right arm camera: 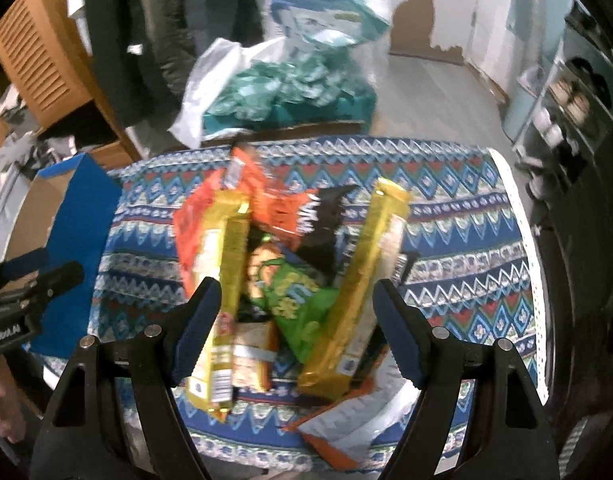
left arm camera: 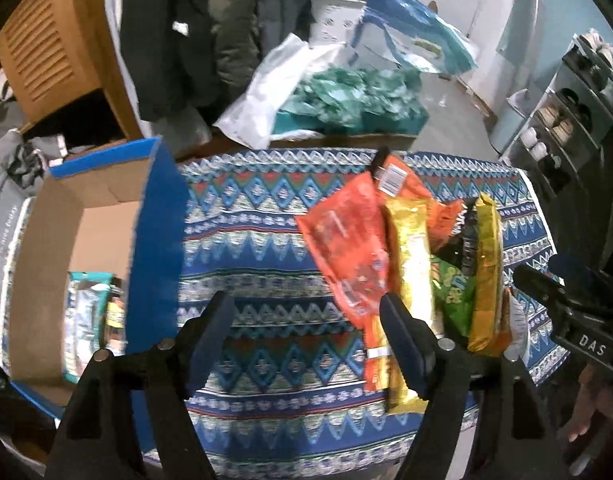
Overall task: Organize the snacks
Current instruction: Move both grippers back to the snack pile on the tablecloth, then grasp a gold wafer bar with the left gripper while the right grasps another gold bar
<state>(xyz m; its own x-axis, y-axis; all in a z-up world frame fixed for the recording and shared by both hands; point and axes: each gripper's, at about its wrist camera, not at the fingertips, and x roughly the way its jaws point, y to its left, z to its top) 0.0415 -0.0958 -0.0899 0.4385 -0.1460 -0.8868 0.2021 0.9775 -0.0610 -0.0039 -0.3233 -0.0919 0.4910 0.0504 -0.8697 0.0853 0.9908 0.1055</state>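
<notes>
Left wrist alone shows packets (left arm camera: 86, 312) inside box (left arm camera: 154, 216).

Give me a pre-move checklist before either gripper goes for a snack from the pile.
1. Left gripper open, nothing between its fingers: ok.
2. Right gripper open over the snack pile, pads not pressing any packet: ok.
3. Box open, with room beside the packets already inside: ok.
4. A single packet free to lift: not ok; the gold packets, the green bag and the orange bags overlap.
5. The two grippers apart from each other: ok.
6. Picture sharp enough to read labels: not ok, blurred.
</notes>
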